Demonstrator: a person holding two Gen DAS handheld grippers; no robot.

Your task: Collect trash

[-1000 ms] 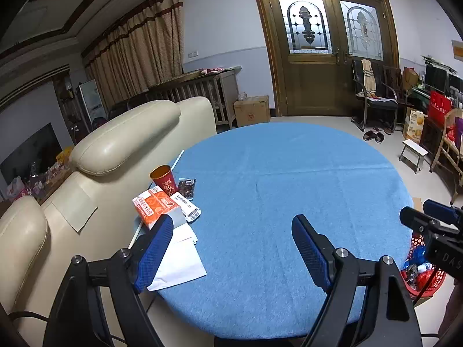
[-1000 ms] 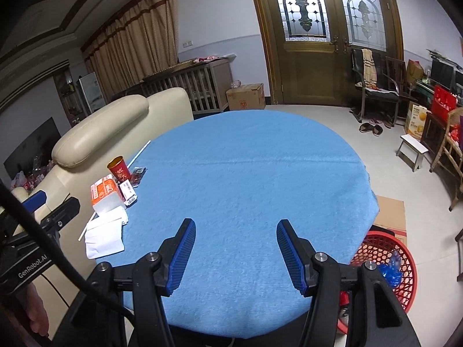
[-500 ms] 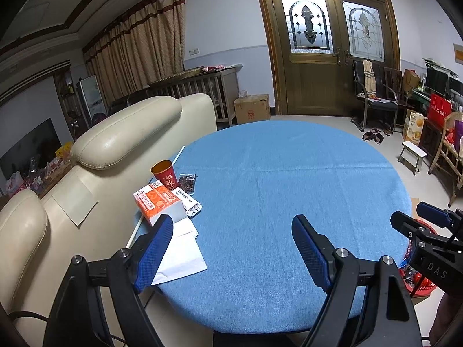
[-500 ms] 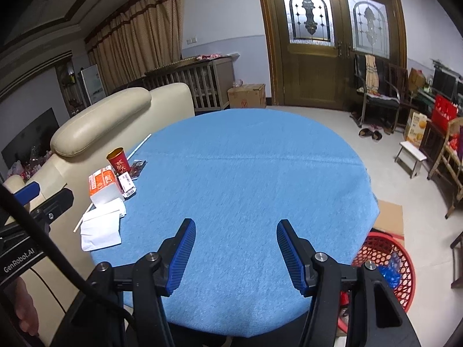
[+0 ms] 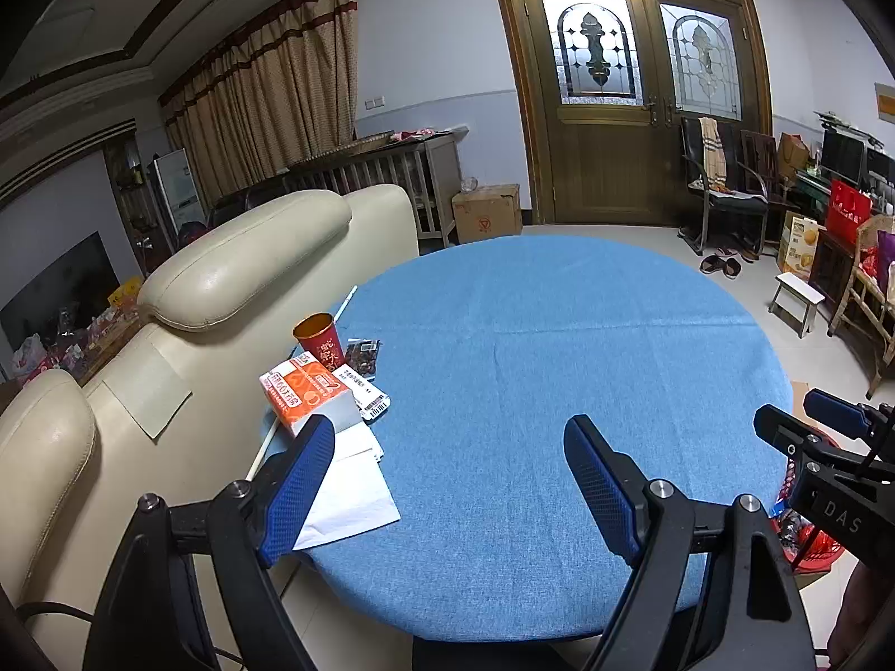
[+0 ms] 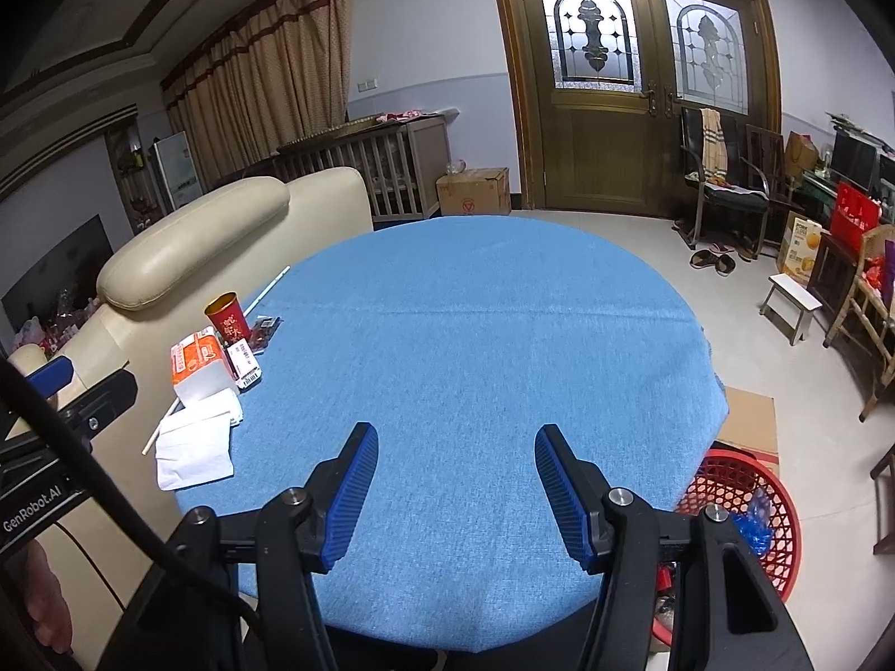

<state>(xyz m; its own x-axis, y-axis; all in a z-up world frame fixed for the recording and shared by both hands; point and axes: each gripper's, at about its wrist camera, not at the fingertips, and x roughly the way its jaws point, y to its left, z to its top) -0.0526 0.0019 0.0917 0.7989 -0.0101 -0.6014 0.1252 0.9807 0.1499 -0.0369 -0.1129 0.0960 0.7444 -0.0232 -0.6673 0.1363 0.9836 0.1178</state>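
Trash lies in a cluster at the left edge of the round blue table (image 5: pixel 559 346): a red paper cup (image 5: pixel 319 338), an orange carton (image 5: pixel 305 394), a dark snack wrapper (image 5: pixel 362 355), a white labelled packet (image 5: pixel 366 394), a white napkin (image 5: pixel 349 495) and a thin white straw (image 5: pixel 345 302). The cup (image 6: pixel 226 316), carton (image 6: pixel 196 372) and napkin (image 6: pixel 196 447) also show in the right wrist view. My left gripper (image 5: pixel 447 475) is open and empty above the near table edge, right of the napkin. My right gripper (image 6: pixel 456 481) is open and empty, above the near edge.
A red mesh basket (image 6: pixel 744 514) with blue trash stands on the floor at the table's right. A cream sofa (image 5: pixel 240 263) presses against the table's left side. Chairs (image 5: pixel 721 190), a stool (image 5: pixel 794 302), a cardboard box (image 5: pixel 486 212) and wooden doors (image 5: pixel 632 112) lie beyond.
Both grippers have drawn back and risen slightly, so the table looks a little farther. Both stay open and empty.
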